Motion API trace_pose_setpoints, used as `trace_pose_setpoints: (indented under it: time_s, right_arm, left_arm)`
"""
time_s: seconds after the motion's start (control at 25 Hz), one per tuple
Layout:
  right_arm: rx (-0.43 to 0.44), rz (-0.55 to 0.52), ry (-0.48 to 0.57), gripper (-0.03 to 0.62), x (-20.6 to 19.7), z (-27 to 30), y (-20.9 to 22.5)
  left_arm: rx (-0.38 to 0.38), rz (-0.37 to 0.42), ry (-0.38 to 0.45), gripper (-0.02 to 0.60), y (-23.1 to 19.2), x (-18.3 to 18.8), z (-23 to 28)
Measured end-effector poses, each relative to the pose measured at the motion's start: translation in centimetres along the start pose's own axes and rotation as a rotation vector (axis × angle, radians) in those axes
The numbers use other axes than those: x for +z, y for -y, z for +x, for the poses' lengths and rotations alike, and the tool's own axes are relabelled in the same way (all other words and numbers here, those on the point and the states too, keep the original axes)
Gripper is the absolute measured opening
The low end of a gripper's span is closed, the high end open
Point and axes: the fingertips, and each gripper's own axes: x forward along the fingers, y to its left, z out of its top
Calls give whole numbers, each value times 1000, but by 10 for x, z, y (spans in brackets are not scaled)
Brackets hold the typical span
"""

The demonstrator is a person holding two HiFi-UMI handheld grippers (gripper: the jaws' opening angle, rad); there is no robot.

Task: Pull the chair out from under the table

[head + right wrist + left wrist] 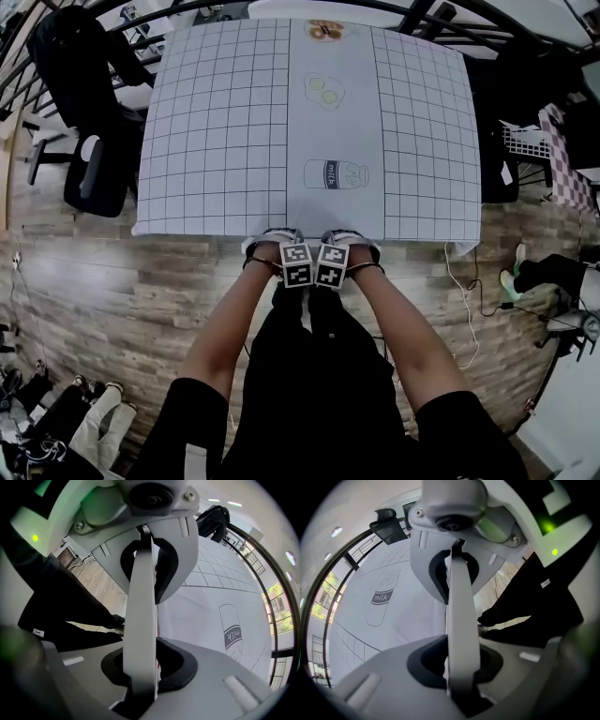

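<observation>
Chair is pushed in under the near edge of the table, at the lower middle of the cloth in the head view. Almost all of it is hidden there. Only a pale flat strip of it shows, in both gripper views, and which part it is I cannot tell. Side by side at this edge stand the left gripper and the right gripper, both pointing down. In each gripper view the strip runs from one jaw to the other and sits in their dark pads, so both grippers are pinching the chair. The person's forearms come up from the bottom of the frame. The white tablecloth has a grid, and a drawn milk bottle lies just above the grippers. A black office chair stands at upper left on the wooden floor
</observation>
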Motion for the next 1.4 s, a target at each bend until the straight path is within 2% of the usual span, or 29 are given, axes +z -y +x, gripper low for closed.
trace_pose_setpoints:
  time_s: [0.4, 0.64, 0.88, 1.12, 1.4]
  right_arm:
    - [-2, -29, 0, 69, -1, -2, -20]
    - [22, -7, -6, 69, 1, -4, -40]
    - [20, 24, 0, 69, 2, -4, -67]
    - [37, 41, 5, 69, 6, -7, -107]
    - [44, 46, 1, 71, 5, -9, -133]
  left_arm:
    - [-21, -53, 12, 80, 22, 3, -2]
    - [-23, 2, -19, 77, 42, 0, -4]
    - [-23, 23, -22, 77, 67, 0, -5]
    - [-41, 18, -26, 78, 107, -2, -9]
    - [-53, 3, -15, 78, 133, 0, -10]
